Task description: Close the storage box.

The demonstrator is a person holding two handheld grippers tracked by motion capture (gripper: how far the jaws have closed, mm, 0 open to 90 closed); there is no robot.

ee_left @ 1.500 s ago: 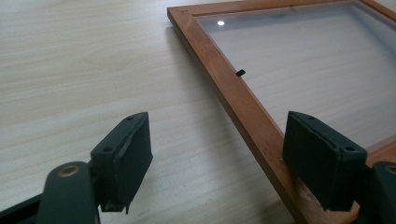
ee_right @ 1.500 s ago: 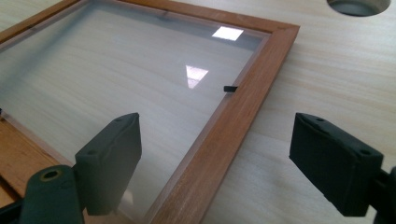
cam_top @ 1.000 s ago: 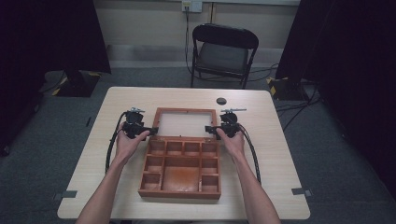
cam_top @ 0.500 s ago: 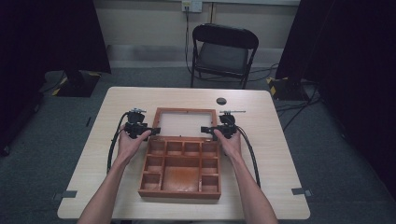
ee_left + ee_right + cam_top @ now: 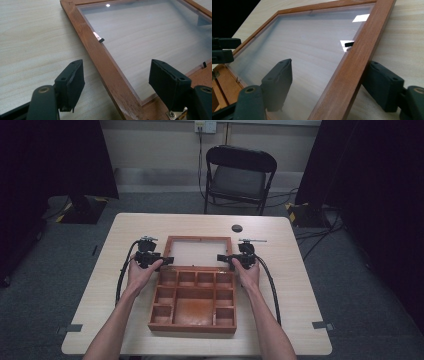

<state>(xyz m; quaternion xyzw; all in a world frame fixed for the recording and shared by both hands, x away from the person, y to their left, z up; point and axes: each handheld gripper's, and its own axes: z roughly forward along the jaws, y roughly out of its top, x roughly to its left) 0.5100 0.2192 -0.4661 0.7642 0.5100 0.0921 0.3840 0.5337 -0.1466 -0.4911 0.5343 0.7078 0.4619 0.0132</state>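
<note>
A brown wooden box point(image 5: 192, 327) with several compartments lies open on the table. Its lid point(image 5: 200, 239), a wooden frame around a clear pane point(image 5: 150, 37), lies flat behind it. My left gripper point(image 5: 167, 260) is at the lid's left rail point(image 5: 100, 57). In the left gripper view its open jaws point(image 5: 116, 80) straddle that rail without touching it. My right gripper point(image 5: 220, 257) is at the lid's right rail point(image 5: 359, 47). Its jaws point(image 5: 329, 85) are open, one over the pane and one outside the frame. The left gripper point(image 5: 222, 50) shows across the pane.
A small black round object point(image 5: 237, 228) lies on the table point(image 5: 300, 320) behind the lid. A black folding chair point(image 5: 240, 175) stands beyond the far edge. Cables trail from both grippers along the person's forearms. Bare tabletop lies left and right of the box.
Both grippers have edged slightly inward onto the lid's side rails. The box and the lid have not moved.
</note>
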